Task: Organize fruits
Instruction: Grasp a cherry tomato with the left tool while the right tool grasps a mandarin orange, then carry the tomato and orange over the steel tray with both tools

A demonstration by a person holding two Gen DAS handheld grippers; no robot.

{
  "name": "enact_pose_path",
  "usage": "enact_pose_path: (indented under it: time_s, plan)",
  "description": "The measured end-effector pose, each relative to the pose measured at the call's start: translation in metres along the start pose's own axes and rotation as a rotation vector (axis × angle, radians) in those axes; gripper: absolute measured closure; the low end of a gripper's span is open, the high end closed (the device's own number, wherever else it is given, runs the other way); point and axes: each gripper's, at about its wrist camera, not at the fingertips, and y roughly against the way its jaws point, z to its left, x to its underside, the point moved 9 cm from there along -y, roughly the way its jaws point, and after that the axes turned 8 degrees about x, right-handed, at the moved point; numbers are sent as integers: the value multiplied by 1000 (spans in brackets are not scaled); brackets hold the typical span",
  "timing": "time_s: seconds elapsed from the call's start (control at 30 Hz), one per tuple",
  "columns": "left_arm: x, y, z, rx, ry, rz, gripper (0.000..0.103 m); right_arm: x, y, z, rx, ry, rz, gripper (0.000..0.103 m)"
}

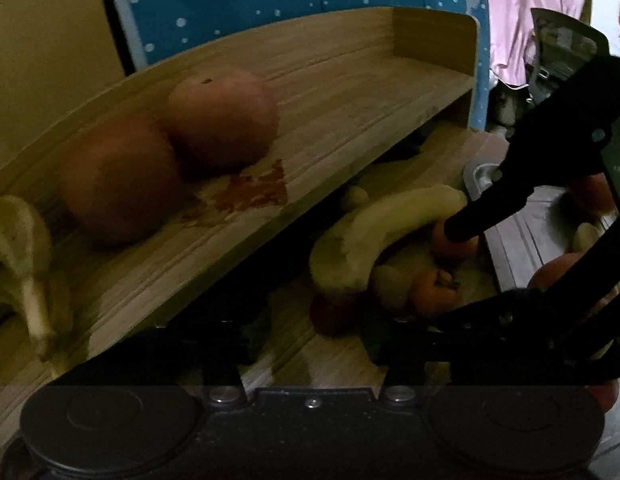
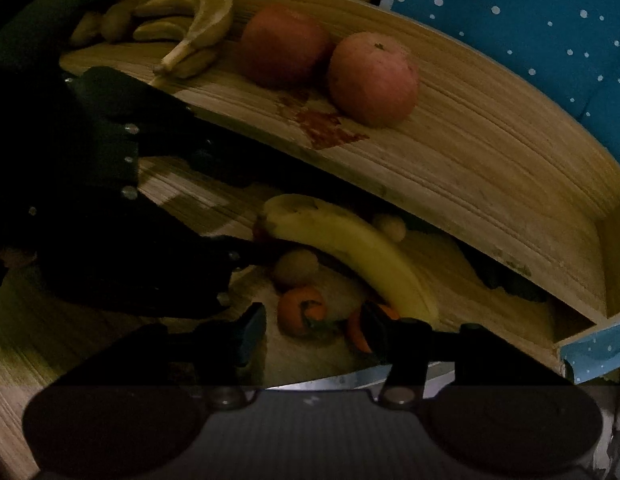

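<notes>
Straddling a small tangerine (image 2: 301, 312) with the right gripper (image 2: 310, 332), half-open and not clenched: a sliver of table showing between one finger and the fruit. Covering part of a second tangerine (image 2: 354, 334) with the other finger, right at the lower tip of a loose banana (image 2: 350, 248).

Hovering close opposite with the left gripper (image 1: 305, 340), likewise part-open and empty-handed, only bare wooden table (image 1: 293, 360) between its fingers, a dark red fruit (image 1: 332, 316) just beyond the tips.

Crowding the same heap: a pale round fruit (image 2: 295, 266) tucked beside the banana, just above the first tangerine.

Overhanging the heap, low: a wooden shelf (image 2: 490, 168), front edge just above the banana, only a shallow dark slot left beneath.

Already sitting on the shelf: two red apples (image 2: 285, 44) side by side, a banana bunch (image 2: 189, 20) left of them, a reddish stain (image 2: 322, 124) in front. Plenty of bare board right of the apples, up to the raised end wall.

Bounding the table beyond the right gripper: a grey tray (image 1: 518, 240) with more fruit. Behind everything, a blue dotted cloth (image 2: 530, 20).
</notes>
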Motion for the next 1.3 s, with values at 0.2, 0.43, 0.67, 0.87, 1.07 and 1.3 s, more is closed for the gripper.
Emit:
enact_pose_path:
  time_s: [0.2, 0.43, 0.67, 0.87, 1.07, 1.3]
  plan:
    - [-1, -5, -5, 21, -24, -5, 69, 1, 1, 5, 9, 36, 5, 53]
    - [-2, -5, -7, 31, -10, -10, 77, -4, -2, 14, 17, 103, 8, 53]
    - [3, 1, -4, 23, 28, 3, 77, -5, -7, 21, 13, 146, 53, 64]
    - [17, 13, -2, 16, 76, 11, 77, 0, -10, 21, -22, 123, 93, 67]
    - [28, 24, -3, 22, 97, 16, 77, -4, -11, 19, -11, 99, 100, 70]
    - [47, 45, 1, 27, 107, 26, 77, 1, 0, 35, -11, 47, 105, 71]
